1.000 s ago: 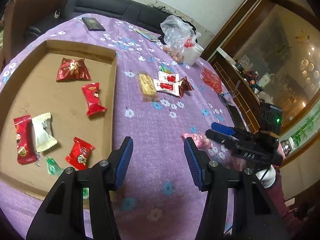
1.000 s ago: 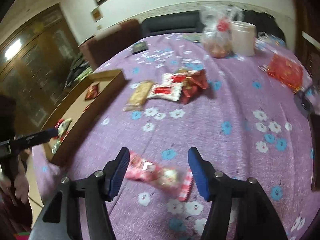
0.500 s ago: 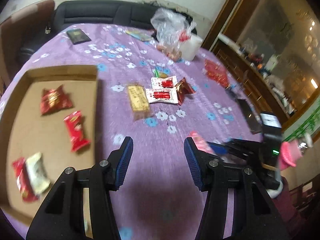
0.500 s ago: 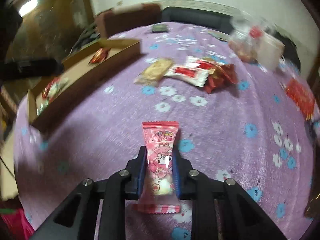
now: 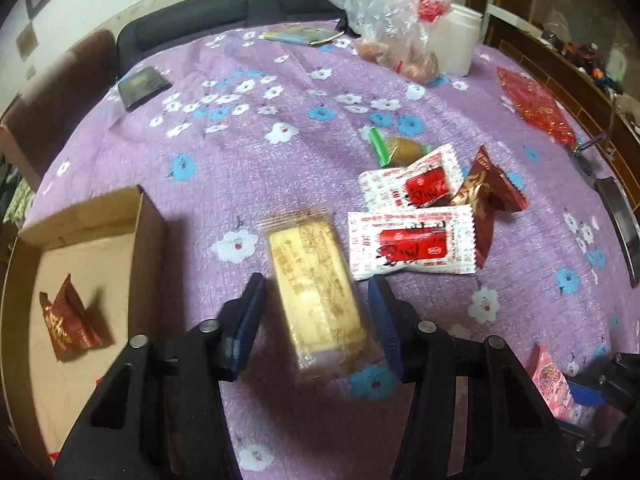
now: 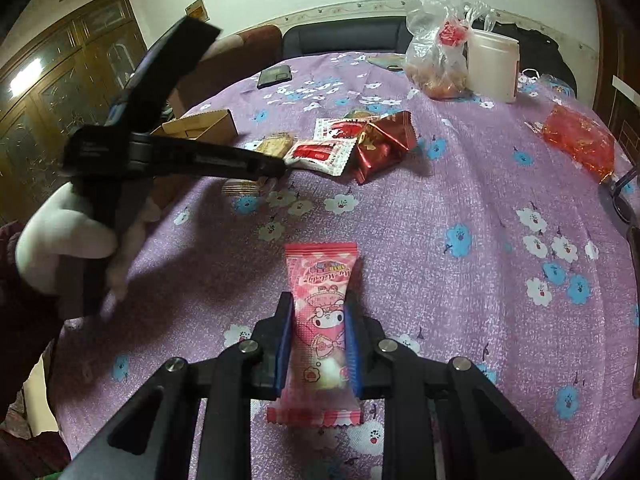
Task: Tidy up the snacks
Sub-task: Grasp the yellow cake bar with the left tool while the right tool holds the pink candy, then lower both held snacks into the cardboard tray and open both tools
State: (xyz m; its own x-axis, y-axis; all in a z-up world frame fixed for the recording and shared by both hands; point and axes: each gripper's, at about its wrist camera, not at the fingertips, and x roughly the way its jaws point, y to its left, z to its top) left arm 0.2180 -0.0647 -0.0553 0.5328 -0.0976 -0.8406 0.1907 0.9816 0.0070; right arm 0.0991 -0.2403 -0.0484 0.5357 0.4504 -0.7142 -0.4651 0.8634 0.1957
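Under the left gripper (image 5: 316, 316), a blurred yellow biscuit pack (image 5: 316, 280).

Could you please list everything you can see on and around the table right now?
tablecloth: one, purple with blue and white flowers, over the table
cardboard tray: one, brown, left edge of the table
foil snack in tray: one, dark red
biscuit pack: one, yellow in clear wrap, between the left jaws
white-red sachets: two, centre, overlapping
foil pack: one, dark red, beside the sachets
green-ended sweet: one, behind the sachets
red bag: one, far right
plastic bag: one, clear, far edge
white tub: one, beside the bag
dark wallet: one, far left
pink candy pack: one, clamped in the right jaws
left hand-held gripper: black, blue pads, jaws just been closing around the biscuit
right hand-held gripper: black, blue pads
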